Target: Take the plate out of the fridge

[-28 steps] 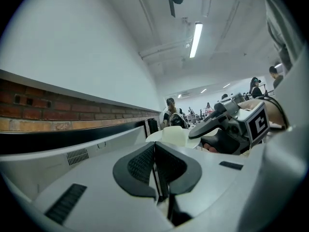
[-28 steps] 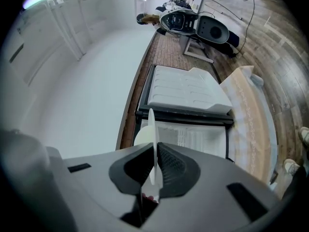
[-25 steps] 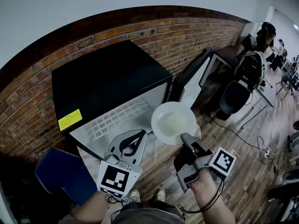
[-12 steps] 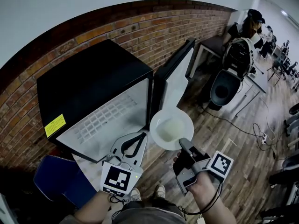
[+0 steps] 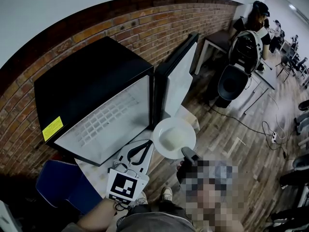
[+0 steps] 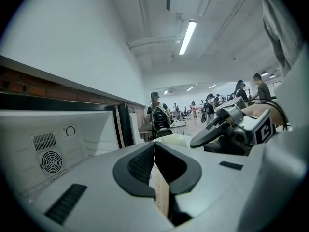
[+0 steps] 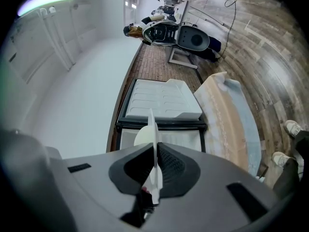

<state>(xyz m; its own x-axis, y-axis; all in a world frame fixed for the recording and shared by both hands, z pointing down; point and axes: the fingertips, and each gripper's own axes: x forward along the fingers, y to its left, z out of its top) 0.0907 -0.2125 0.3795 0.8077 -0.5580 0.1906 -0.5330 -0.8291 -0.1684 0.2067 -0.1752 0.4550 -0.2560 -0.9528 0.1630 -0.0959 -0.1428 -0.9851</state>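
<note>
The white plate (image 5: 174, 137) is outside the black mini fridge (image 5: 91, 81), held level in front of its open door (image 5: 177, 79). My right gripper (image 5: 185, 152) is shut on the plate's near rim; in the right gripper view the plate (image 7: 151, 129) shows edge-on, pinched between the dark pads of the right gripper (image 7: 154, 164). My left gripper (image 5: 140, 151) hovers just left of the plate, below the fridge's white interior (image 5: 108, 120), shut with nothing in it. In the left gripper view the left gripper (image 6: 155, 151) shows its jaws closed together.
The fridge stands against a brick wall (image 5: 145, 23). A light cloth-covered surface (image 7: 227, 115) lies in front of it. A blue seat (image 5: 63, 182) is at lower left. An office chair with a backpack (image 5: 241, 57), a person (image 5: 258, 13), and cables on the wooden floor (image 5: 270, 134) are at right.
The plate, gripped by my right gripper, has come back out and away from the fridge opening, toward me. The left gripper stays shut and nearly in place.
</note>
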